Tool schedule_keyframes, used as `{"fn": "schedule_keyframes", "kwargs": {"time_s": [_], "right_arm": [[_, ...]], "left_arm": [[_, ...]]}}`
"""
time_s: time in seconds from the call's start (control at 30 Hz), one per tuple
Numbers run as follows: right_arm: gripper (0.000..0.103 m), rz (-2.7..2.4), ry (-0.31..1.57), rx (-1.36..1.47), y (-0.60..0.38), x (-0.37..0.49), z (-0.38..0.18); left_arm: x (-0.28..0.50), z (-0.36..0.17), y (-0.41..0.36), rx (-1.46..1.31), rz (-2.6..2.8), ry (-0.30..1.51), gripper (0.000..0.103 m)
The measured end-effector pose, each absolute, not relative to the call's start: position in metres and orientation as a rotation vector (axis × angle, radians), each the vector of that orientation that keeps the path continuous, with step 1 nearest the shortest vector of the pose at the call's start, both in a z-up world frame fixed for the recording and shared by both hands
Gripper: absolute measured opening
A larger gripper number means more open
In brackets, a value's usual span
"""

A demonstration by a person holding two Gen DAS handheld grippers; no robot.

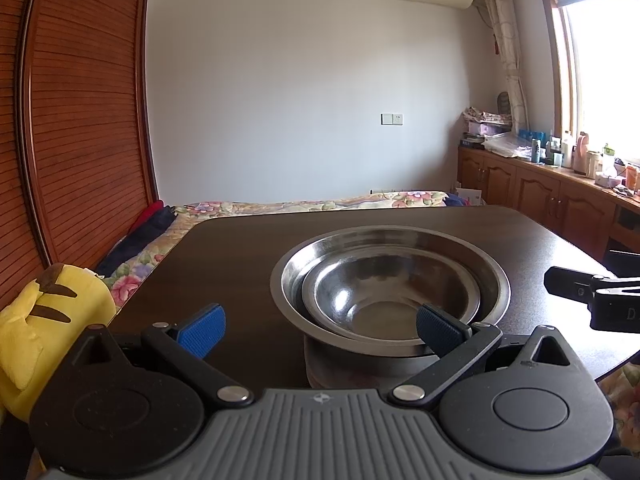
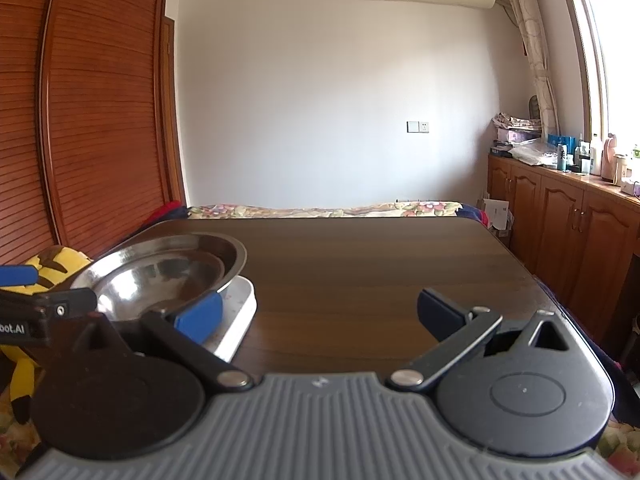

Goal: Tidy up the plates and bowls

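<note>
A small steel bowl (image 1: 384,300) is nested inside a larger steel bowl (image 1: 472,256), and both rest on a white plate (image 1: 344,376) on the dark wooden table (image 1: 224,256). My left gripper (image 1: 320,330) is open just in front of this stack, its right blue pad over the small bowl's near rim. In the right wrist view the stacked bowls (image 2: 160,276) and the white plate (image 2: 240,312) sit at the left. My right gripper (image 2: 320,314) is open over bare table, to the right of the stack, holding nothing.
A yellow plush toy (image 1: 52,320) lies off the table's left edge on a floral bedspread (image 1: 280,206). Wooden cabinets (image 2: 568,224) with bottles on top line the right wall. The right gripper's body (image 1: 596,294) shows at the right of the left wrist view.
</note>
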State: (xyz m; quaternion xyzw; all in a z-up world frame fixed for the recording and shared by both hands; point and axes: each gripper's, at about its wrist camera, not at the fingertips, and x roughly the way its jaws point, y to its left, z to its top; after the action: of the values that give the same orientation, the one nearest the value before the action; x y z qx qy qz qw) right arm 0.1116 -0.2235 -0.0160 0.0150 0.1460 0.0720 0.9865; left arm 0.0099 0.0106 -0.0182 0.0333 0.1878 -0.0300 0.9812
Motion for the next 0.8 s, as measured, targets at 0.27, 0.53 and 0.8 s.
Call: {"fn": "schedule_keyframes", "kwargs": {"time_s": [0.27, 0.53, 0.8], "right_arm": [[0.103, 0.145, 0.298, 0.030, -0.2221, 0.1116, -0.0160], [0.103, 0.146, 0.299, 0.033, -0.2222, 0.1119, -0.0159], [0.103, 0.147, 0.302, 0.036, -0.2221, 0.1130, -0.0154]], "left_arm": [[0.0098, -0.0156, 0.0131, 0.065, -0.057, 0.371, 0.103], [0.0099, -0.0151, 0.0140, 0.063, -0.055, 0.371, 0.103], [0.0100, -0.0142, 0.0153, 0.062, -0.056, 0.371, 0.103]]}}
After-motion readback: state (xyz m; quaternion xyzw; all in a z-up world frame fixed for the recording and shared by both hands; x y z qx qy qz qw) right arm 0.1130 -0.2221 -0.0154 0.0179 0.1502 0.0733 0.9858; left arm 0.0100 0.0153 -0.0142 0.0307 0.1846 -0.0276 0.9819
